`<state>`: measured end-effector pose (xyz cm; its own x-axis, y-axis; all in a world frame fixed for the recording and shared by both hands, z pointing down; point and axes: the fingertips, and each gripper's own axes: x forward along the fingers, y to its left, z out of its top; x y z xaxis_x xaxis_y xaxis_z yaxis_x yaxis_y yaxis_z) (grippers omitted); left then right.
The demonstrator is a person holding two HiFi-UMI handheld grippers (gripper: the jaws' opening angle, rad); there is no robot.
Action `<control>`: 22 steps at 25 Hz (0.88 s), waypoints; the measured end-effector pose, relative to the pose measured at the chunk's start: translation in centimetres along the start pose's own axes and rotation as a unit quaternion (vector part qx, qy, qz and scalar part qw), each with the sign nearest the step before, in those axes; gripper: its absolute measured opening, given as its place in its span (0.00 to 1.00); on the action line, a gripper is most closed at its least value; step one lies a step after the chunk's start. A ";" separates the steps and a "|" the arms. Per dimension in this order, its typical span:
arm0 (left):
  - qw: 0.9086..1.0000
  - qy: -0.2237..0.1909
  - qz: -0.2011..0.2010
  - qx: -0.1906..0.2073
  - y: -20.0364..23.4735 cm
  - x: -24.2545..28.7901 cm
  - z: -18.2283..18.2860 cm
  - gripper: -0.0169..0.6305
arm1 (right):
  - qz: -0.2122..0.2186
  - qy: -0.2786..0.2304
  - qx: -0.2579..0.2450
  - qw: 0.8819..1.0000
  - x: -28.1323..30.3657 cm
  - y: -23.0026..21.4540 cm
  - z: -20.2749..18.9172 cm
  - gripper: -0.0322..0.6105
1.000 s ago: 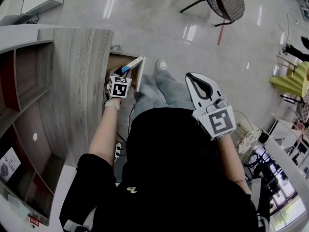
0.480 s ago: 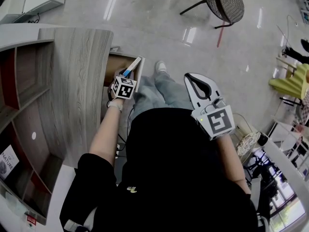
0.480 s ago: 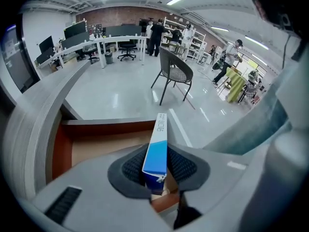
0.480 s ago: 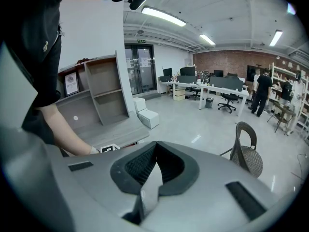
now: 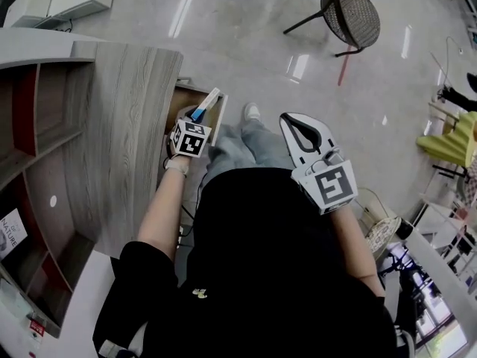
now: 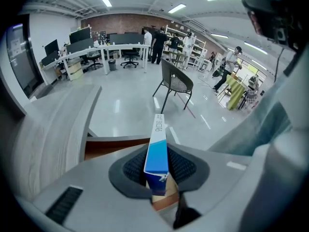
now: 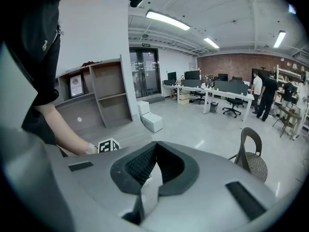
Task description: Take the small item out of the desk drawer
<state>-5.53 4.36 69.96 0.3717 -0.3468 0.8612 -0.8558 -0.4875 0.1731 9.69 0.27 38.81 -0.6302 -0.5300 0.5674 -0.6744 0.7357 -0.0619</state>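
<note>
Squeezing fingers [image 6: 134, 167] of the left gripper [image 5: 196, 115], just closing on the small box [image 6: 157, 151], holding it over the open drawer [image 5: 186, 98]. Keeping right gripper [image 7: 154, 151] shut, empty. Maybe dropping it, pinching only one end.

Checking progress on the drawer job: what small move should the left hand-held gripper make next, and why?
Probably lift the blue-and-white box clear of the open drawer, toward the desktop: the left hand-held gripper, its jaws having just closed further, pinches it directly above that drawer.
</note>
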 end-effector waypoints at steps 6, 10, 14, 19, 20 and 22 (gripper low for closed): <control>0.999 -0.047 0.019 -0.006 0.6 -4.3 4.2 0.17 | 0.025 -0.023 -0.011 0.999 0.7 0.4 2.1 0.05; 0.996 -0.078 0.038 -0.010 0.9 -7.6 6.5 0.17 | 0.038 -0.045 -0.019 0.998 1.2 0.6 4.0 0.05; 0.992 -0.113 0.054 -0.021 1.1 -11.2 8.8 0.17 | 0.053 -0.063 -0.029 0.996 1.8 0.8 6.2 0.05; 0.984 -0.158 0.077 -0.023 1.3 -16.5 11.6 0.17 | 0.076 -0.091 -0.036 0.992 2.2 1.4 9.2 0.04; 0.982 -0.168 0.082 -0.025 1.3 -17.8 12.4 0.17 | 0.080 -0.095 -0.039 0.991 2.3 1.5 9.7 0.05; 0.977 -0.191 0.093 -0.030 1.4 -20.4 14.0 0.17 | 0.090 -0.104 -0.047 0.989 2.4 1.9 10.7 0.04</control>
<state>-9.28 -0.42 45.94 0.3050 -0.7042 0.6411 -0.9367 -0.3433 0.0684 2.77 -4.09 31.31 -0.8092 -0.4548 0.3720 -0.5114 0.8569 -0.0648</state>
